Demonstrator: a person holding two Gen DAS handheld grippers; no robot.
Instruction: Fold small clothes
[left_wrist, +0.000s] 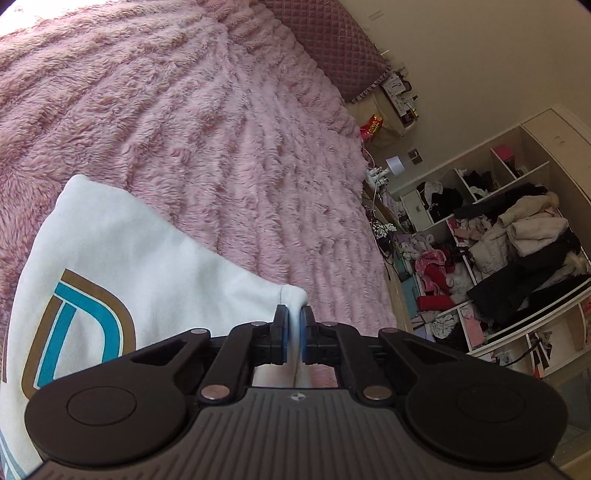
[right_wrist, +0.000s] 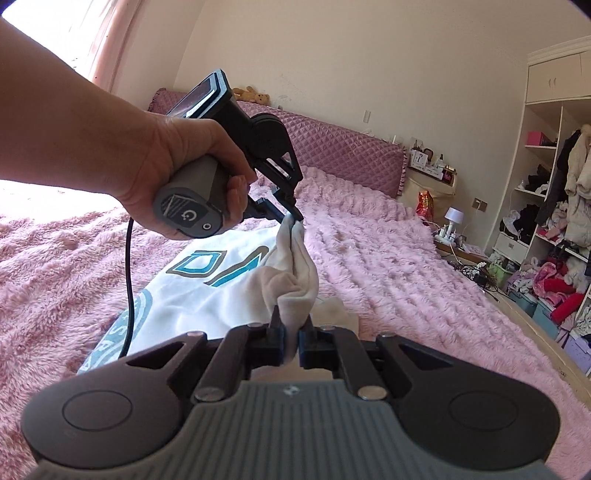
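A white garment (left_wrist: 122, 258) with a teal and brown print lies on the pink fluffy bedspread (left_wrist: 221, 129). My left gripper (left_wrist: 294, 314) is shut on a corner of its edge, the cloth pinched between the blue pads. In the right wrist view the same white garment (right_wrist: 199, 291) spreads over the bed. My right gripper (right_wrist: 291, 326) is shut on a bunched fold of it. A little beyond, a hand (right_wrist: 159, 166) holds the left gripper (right_wrist: 297, 219), which pinches the cloth's raised end. The fabric hangs taut between the two grippers.
A quilted mauve headboard (right_wrist: 332, 147) stands at the bed's far end. A bedside stand (right_wrist: 432, 184) with a red bag and a small lamp (right_wrist: 452, 216) is to the right. Open shelves (left_wrist: 498, 258) stuffed with clothes line the right wall. Cables lie by the bed edge (right_wrist: 476, 273).
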